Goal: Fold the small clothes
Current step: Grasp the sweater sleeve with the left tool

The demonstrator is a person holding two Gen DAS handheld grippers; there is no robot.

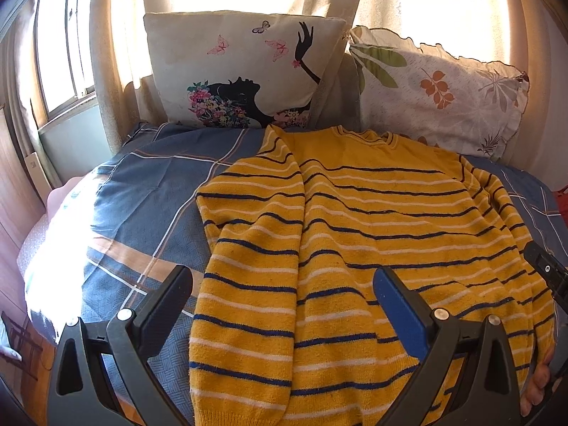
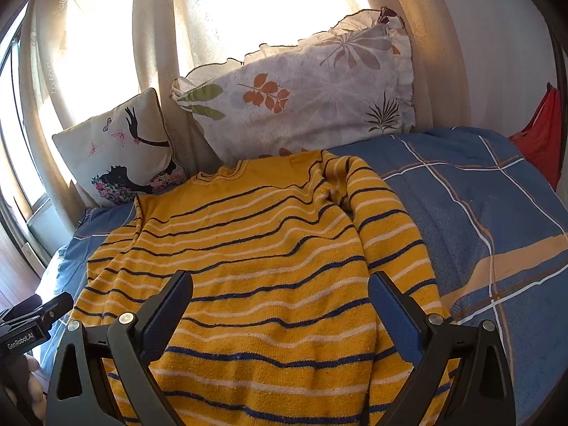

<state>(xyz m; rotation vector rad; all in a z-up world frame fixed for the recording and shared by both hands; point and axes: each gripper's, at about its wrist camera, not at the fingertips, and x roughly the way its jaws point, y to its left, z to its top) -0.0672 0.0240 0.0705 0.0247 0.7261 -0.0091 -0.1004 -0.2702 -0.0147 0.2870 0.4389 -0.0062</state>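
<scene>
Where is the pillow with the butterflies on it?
The butterfly pillow leans on the curtain at the bed's far end, behind the yellow striped sweater. In both views it sits left of the leaf pillow.

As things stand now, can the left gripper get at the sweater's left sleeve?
Probably yes. The left gripper is open and the folded-in sleeve of the yellow striped sweater lies right between its fingers, with nothing on top of it.
</scene>
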